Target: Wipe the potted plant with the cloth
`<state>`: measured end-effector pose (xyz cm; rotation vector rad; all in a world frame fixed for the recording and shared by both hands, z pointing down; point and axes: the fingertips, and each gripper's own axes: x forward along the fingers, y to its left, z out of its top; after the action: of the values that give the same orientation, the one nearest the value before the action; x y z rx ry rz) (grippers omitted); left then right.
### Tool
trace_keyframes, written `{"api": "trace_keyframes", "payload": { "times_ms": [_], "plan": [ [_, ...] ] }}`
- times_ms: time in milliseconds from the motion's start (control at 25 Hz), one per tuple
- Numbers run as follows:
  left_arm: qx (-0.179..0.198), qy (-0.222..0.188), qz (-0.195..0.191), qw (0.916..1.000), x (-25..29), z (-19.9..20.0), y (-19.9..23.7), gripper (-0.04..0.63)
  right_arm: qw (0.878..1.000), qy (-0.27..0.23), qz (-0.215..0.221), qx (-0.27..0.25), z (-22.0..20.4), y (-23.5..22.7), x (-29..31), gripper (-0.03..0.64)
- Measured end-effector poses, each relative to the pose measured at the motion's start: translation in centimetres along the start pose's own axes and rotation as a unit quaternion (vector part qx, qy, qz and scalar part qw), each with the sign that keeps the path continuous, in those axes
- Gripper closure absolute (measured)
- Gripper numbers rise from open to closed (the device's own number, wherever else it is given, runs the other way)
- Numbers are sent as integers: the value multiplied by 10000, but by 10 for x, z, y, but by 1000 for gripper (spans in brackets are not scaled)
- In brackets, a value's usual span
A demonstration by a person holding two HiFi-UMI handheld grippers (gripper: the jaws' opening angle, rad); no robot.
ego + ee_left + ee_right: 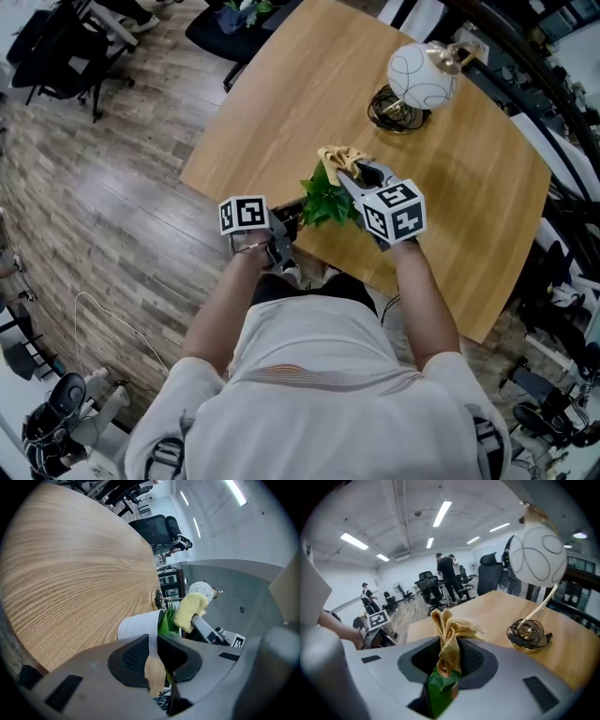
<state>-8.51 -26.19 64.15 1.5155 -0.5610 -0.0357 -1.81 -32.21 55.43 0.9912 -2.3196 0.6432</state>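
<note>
The potted plant stands near the table's front edge; its green leaves hide the pot in the head view. In the left gripper view the white pot sits right at my left gripper, whose jaws are pinched on its rim. My left gripper comes in from the plant's left. My right gripper reaches over the leaves, shut on the yellow cloth. In the right gripper view the cloth is bunched between the jaws of my right gripper with a green leaf pressed under it.
A white globe lamp on a coiled-cable base stands at the table's far right. The wooden table stretches away behind the plant. Office chairs stand on the floor at the left, and people stand far back in the room.
</note>
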Motion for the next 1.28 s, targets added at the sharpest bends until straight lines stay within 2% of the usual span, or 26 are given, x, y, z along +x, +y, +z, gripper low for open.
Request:
{"api": "trace_keyframes", "payload": {
  "times_ms": [200,280,360,480,600,680,840,1000,1120,1200,1280],
  "plan": [
    [19,-25,22,10000,-1,0,0,537,9957,-136,-892,233,-1,-71,-33,462],
    [4,-38,21,10000,0,0,1,537,9947,-246,-964,271,1,-75,-50,462],
    [-7,-55,17,10000,0,1,0,537,9961,-474,-662,331,10,-52,-64,462],
    [-30,-87,4,10000,-1,1,0,537,9962,-680,227,488,15,16,-70,462],
    [-34,-98,-8,9999,-2,1,0,537,9924,-499,975,568,-4,78,-58,462],
    [-45,-120,-22,9999,-2,2,-1,537,9924,-211,1063,589,-29,93,-44,462],
    [-79,-147,-39,9999,-1,2,0,537,9922,112,819,933,-67,77,-40,462],
    [-86,-171,-21,9998,0,3,0,537,9893,93,523,1359,-85,44,-64,462],
    [-76,-161,3,9998,1,2,-1,537,9846,26,62,1746,-99,8,-85,462],
    [-72,-151,7,9999,0,2,-1,537,9815,-127,-187,1899,-98,-9,-99,462],
    [-81,-146,-1,9999,0,2,0,537,9818,-466,-48,1841,-74,-7,-112,462]
  ]
}}
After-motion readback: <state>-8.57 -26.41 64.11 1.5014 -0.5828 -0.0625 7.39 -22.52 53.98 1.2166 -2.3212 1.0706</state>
